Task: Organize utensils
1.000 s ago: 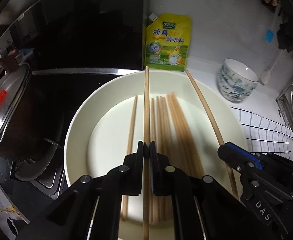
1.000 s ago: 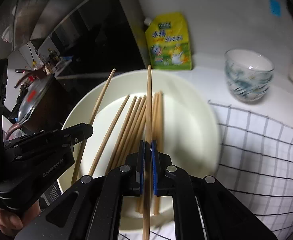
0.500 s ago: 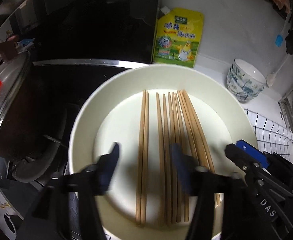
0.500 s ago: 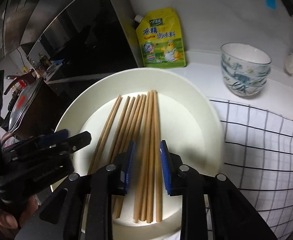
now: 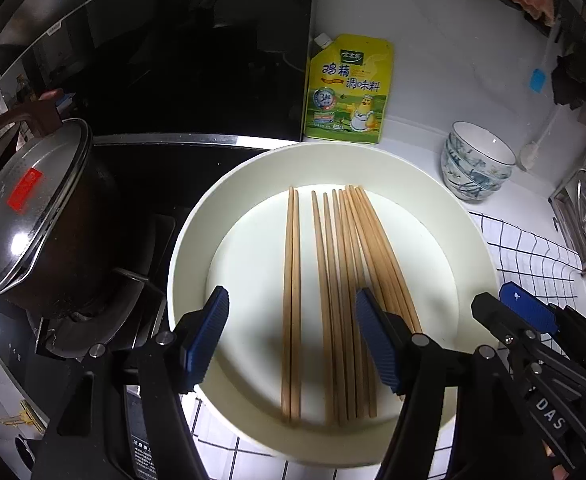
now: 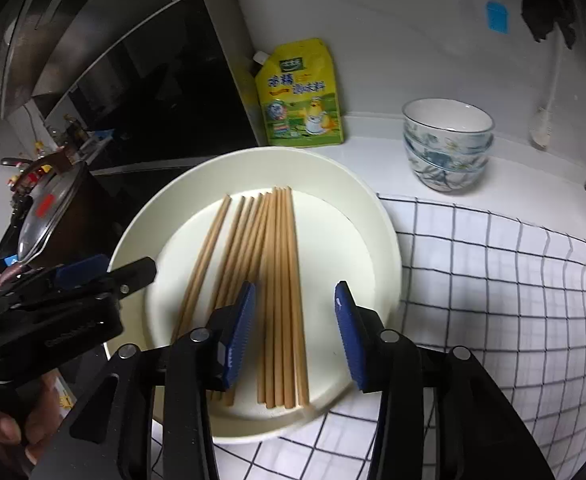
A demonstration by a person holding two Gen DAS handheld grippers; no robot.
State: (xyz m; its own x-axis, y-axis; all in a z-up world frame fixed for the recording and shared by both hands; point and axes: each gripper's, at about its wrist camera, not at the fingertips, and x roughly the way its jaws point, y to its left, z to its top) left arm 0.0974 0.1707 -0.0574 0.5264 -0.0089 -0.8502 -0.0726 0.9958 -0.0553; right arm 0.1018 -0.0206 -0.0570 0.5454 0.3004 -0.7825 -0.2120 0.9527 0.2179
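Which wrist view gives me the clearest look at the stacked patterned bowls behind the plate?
The right wrist view: the stacked patterned bowls sit large and sharp there, showing the rims and blue floral pattern, on the white counter beyond the plate. The left wrist view shows the same bowls smaller, off to the right edge, seen more from above.

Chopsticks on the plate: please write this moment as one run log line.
chopsticks: lying on plate | left gripper: opening, empty | right gripper: opening, empty

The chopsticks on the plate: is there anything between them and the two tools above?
Nothing visible. The chopsticks lie bare on the plate; the left tool and right tool hang over them, opening, nothing held.
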